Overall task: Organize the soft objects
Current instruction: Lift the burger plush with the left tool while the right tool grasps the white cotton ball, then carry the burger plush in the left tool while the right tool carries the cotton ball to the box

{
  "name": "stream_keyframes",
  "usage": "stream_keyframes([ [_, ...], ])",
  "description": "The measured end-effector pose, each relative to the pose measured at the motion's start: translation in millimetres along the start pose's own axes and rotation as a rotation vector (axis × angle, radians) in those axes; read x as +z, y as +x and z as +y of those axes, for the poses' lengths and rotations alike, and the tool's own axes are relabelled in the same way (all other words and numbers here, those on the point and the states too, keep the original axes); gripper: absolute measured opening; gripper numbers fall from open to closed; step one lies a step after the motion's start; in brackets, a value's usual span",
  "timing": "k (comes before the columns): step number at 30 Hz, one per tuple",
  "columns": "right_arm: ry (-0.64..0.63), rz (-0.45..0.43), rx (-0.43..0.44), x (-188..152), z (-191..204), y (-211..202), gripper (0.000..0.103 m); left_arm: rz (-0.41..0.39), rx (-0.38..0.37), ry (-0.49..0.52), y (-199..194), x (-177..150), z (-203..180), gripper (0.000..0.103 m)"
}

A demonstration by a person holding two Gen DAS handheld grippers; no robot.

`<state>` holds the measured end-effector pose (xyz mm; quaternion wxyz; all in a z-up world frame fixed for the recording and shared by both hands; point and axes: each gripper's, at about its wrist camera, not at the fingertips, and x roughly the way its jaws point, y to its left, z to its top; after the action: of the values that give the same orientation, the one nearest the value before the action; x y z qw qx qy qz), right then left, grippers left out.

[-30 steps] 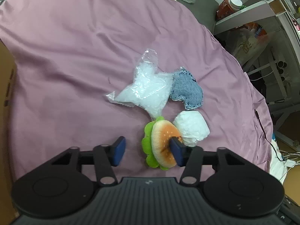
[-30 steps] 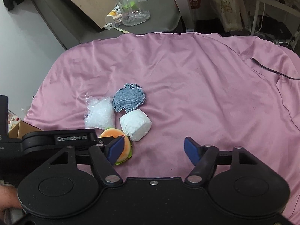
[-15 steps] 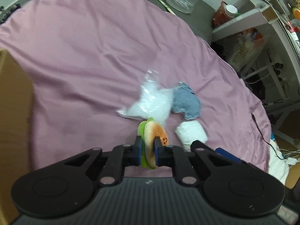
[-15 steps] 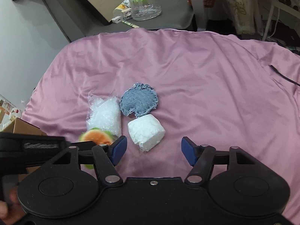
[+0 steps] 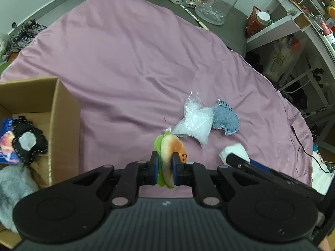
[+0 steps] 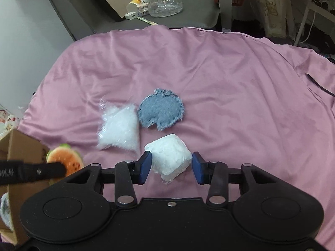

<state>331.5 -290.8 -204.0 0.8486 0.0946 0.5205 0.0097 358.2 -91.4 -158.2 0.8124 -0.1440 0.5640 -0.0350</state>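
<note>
My left gripper [image 5: 165,168] is shut on a plush hamburger toy [image 5: 170,146], held above the pink cloth [image 5: 125,62]; the toy also shows in the right wrist view [image 6: 67,159]. My right gripper [image 6: 170,166] is open, its blue pads on either side of a white soft bundle [image 6: 169,159], not squeezing it. A clear bag of white filling [image 6: 118,128] and a blue denim pad [image 6: 161,110] lie just beyond. The bundle [image 5: 234,151], bag [image 5: 194,123] and denim pad [image 5: 226,119] also show in the left wrist view.
An open cardboard box [image 5: 58,113] sits at the left with a grey furry item [image 5: 14,179] and a dark toy [image 5: 27,140] inside. A grey desk with a glass jar [image 5: 219,0] stands behind. A black cable [image 6: 320,85] lies at the cloth's right.
My left gripper closed on the hamburger toy, lifted it and carried it left towards the box. My right gripper moved forward until its open fingers straddle the white bundle.
</note>
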Motion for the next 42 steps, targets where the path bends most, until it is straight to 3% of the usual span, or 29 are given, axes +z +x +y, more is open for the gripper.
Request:
stream_keyframes([
  [21, 0.010, -0.107, 0.034, -37, 11, -90, 0.041, -0.100, -0.018, 0.010, -72, -41, 4, 0.012],
  [42, -0.026, -0.175, 0.035, -63, 58, -139, 0.041, -0.181, -0.022, -0.001, -126, -63, 53, 0.012],
])
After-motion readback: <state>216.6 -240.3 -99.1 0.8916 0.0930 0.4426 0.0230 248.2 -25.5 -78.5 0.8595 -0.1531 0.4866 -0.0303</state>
